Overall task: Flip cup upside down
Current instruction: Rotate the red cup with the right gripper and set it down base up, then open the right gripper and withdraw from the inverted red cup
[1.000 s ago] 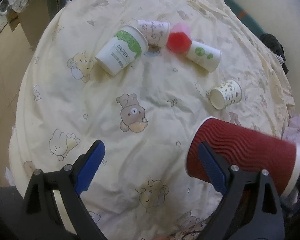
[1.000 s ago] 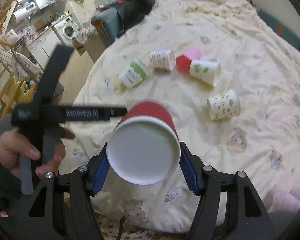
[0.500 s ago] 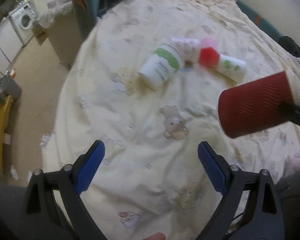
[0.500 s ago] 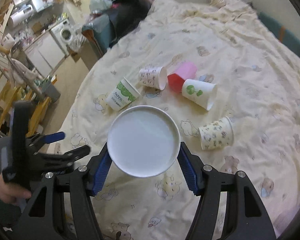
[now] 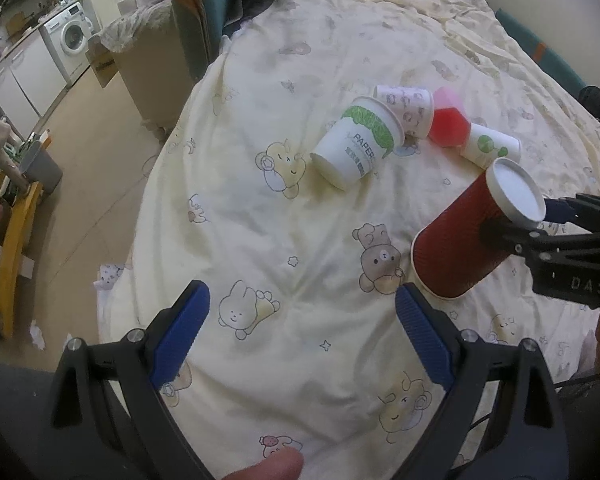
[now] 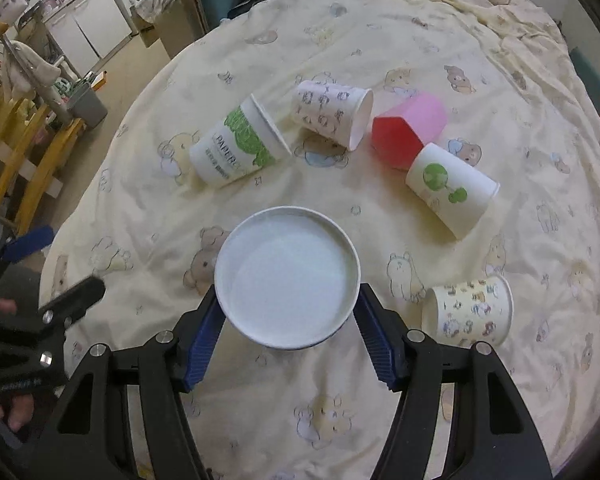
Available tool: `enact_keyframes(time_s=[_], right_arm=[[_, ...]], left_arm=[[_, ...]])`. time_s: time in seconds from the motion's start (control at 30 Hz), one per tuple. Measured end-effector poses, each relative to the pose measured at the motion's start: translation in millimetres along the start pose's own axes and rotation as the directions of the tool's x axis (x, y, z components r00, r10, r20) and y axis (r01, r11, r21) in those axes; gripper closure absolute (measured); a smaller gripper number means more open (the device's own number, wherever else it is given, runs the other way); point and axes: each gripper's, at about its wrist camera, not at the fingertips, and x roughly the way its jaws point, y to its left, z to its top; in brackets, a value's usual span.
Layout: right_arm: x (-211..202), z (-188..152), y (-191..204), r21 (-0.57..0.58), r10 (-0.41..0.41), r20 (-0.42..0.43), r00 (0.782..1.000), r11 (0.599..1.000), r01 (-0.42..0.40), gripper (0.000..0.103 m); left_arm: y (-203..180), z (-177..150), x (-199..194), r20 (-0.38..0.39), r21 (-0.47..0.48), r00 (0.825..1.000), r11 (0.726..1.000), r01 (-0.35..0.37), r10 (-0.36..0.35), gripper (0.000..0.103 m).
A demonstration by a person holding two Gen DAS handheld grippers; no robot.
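A dark red ribbed paper cup (image 5: pixel 466 240) is held in my right gripper (image 6: pixel 288 340), tilted mouth-down with its white base up, its rim at or just above the yellow bedspread. In the right wrist view only its white base (image 6: pixel 287 278) shows between the blue pads. The right gripper also shows in the left wrist view (image 5: pixel 540 226), shut on the cup near its base. My left gripper (image 5: pixel 300 336) is open and empty, low over the bedspread to the cup's left.
Several cups lie on their sides farther back: a green-and-white one (image 6: pixel 236 148), a patterned white one (image 6: pixel 332 114), a red-pink one (image 6: pixel 408 132), a green-dotted one (image 6: pixel 452 188) and a small patterned one (image 6: pixel 468 312). The bed's edge (image 5: pixel 140 184) drops off to the left.
My right gripper has turned the red cup from lying horizontal to mouth-down and lowered it toward the bedspread. My left gripper has pulled back from the cup, still open.
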Motion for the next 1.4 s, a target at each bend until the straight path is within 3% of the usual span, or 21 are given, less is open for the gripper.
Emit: enact_keyframes(time_s=[0.27,0.3,0.37,0.53,0.73,0.97,1.17,1.33,1.4], right_arm=[[-1.1,-0.3,-5.5,0.023,0.027,0.032,0.999,0.999,-0.028,0.034],[-2.4,-0.9,-6.2,0.027,0.039,0.038,0.998,0.999,-0.04,0.032],[-7.7,-3.3,-7.3,0.046,0.054,0.061,0.997,0.997,-0.057,0.018],[-25.8,-8.1,-10.1,0.085,0.07,0.117,0.991,0.993,-0.081,0.014],[-76.2,-39.4,-26.4,0.196,0.052,0.282,0.958,0.974,-0.111,0.008],[-128.0,-97.7,-28.9,0.278,-0.053,0.426,0.903,0.958,-0.074,0.0],[-135.5,-130.0,-31.1,0.321,-0.078,0.488,0.869,0.942,-0.095,0.0],[-122.9,-150.9,-18.6,0.347,-0.169,0.517,0.839,0.938,-0.025,0.0],[-118.2,-154.3,-11.1,0.332,-0.182,0.53,0.828,0.943,-0.006,0.0]], left_arm=[[-1.7,-1.5,0.6,-0.001,0.003,1.0,1.0,0.02,-0.02,0.008],[-3.0,-1.7,-0.3,0.0,0.006,1.0,1.0,0.024,-0.024,0.005],[-5.5,-3.0,-4.8,0.014,0.01,0.999,1.0,0.029,-0.029,0.001],[-13.6,-6.1,-18.2,0.067,0.052,0.997,0.998,0.044,-0.048,0.0],[-13.6,-9.3,-36.4,0.131,0.028,0.988,0.997,0.073,-0.076,0.0],[-12.4,-25.0,-69.1,0.241,0.037,0.968,0.998,0.055,-0.062,0.0],[-11.6,-41.8,-86.3,0.29,0.049,0.955,0.997,0.054,-0.066,0.0],[-12.8,-50.8,-95.1,0.347,0.047,0.937,0.999,0.018,-0.033,0.0],[-13.2,-53.2,-92.4,0.346,0.044,0.938,0.999,0.013,-0.028,0.0]])
